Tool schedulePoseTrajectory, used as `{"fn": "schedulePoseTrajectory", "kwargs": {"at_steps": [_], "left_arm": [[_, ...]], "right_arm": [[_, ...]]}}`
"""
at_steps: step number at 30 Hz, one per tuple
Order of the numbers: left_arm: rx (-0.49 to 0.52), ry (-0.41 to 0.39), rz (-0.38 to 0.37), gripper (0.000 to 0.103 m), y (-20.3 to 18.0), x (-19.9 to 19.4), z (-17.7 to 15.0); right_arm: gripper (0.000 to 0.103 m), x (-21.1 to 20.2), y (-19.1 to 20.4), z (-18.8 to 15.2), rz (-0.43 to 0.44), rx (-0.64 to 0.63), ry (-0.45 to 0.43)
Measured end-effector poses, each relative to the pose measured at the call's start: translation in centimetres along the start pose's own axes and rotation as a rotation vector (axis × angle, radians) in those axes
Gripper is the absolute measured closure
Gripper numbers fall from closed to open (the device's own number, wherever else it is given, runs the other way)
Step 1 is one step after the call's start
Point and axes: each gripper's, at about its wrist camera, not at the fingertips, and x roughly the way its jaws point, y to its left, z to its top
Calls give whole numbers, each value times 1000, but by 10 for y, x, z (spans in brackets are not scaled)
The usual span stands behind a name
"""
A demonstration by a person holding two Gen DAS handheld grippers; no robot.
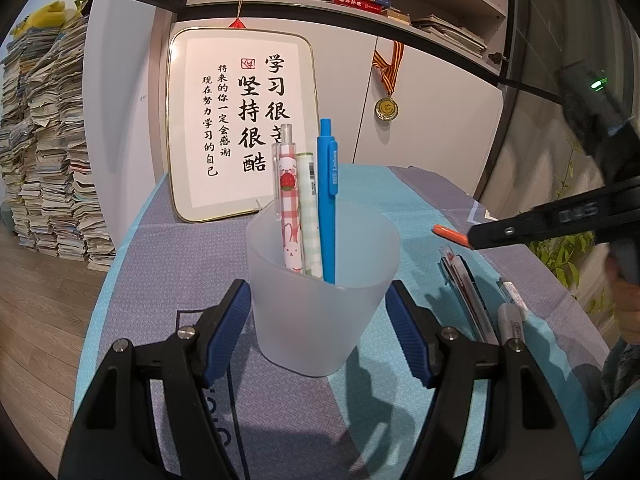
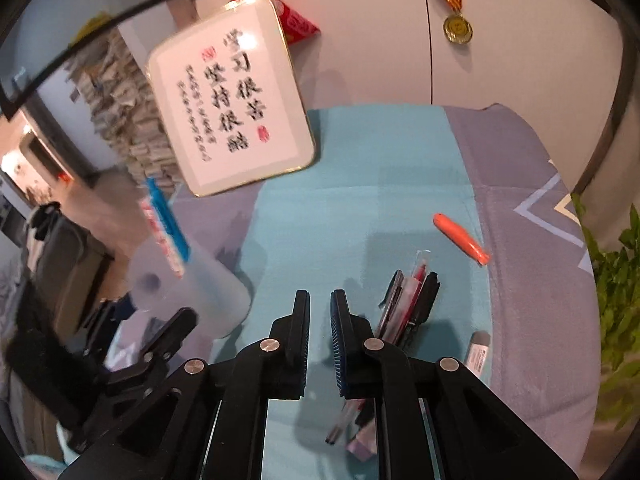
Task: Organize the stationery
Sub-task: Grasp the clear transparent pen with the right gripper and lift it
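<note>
Left gripper (image 1: 318, 324): held low and tilted a little downward, its blue-padded fingers (image 1: 228, 328) clasping the frosted translucent plastic cup (image 1: 324, 292) from both sides, pads against the cup wall.
Right gripper (image 2: 320, 336): angled steeply down over the turquoise and lilac cloth-covered surface (image 2: 352, 216); fingers clenched almost together, a narrow gap left, with nothing between them. In the left wrist view it enters from the right, blurred, with part of a hand (image 1: 628, 304) under it.
Cup: upright on the surface, in front of the gold-rimmed white calligraphy board (image 1: 240, 120).
Pens in the cup: three, namely a pink checked pen with a strawberry print (image 1: 289, 200), a pale green checked pen (image 1: 309, 216) and a solid blue clip pen (image 1: 327, 200), all leaning toward the far side.
Loose on the surface: one orange pen (image 2: 462, 239), well apart from the cup; a cluster of dark and red pens (image 2: 408, 304) just beside the right fingers, count unclear; one grey-capped white marker (image 2: 478, 350) near the cluster.
Wall: one gold medal on a striped ribbon (image 1: 386, 108).
</note>
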Motion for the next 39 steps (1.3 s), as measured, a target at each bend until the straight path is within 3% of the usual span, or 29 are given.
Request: {"fn": "schedulePoseTrajectory", "kwargs": {"at_steps": [4,8,14,17,23,28,32,35,36,39], "left_arm": [[3,0,1,34,-1,0,1],[6,0,2,34,-1,1,1],[7,0,1,34,-1,1,2],[7,0,2,34,-1,0,1],[6,0,1,34,-1,1,2],[7,0,1,34,-1,0,1],[7,0,1,34,-1,1,1],[7,0,1,34,-1,0,1],[7,0,1,34,-1,1,1],[7,0,1,34,-1,1,1]], "right_arm": [[81,23,-28,8,-129,87,63],[64,41,-47,9,-130,145,116],[64,61,-41,15,-142,113,136],[91,59,-30,18,-125,51,106],[92,41,-3,18,34,-32,84],[92,33,1,21,18,-33,73],[92,48,3,22,-15,-50,130],[76,59,13,22,-29,-119,178],[62,62,17,22,-46,-145,184],[58,66,31,23,-73,-216,177]]}}
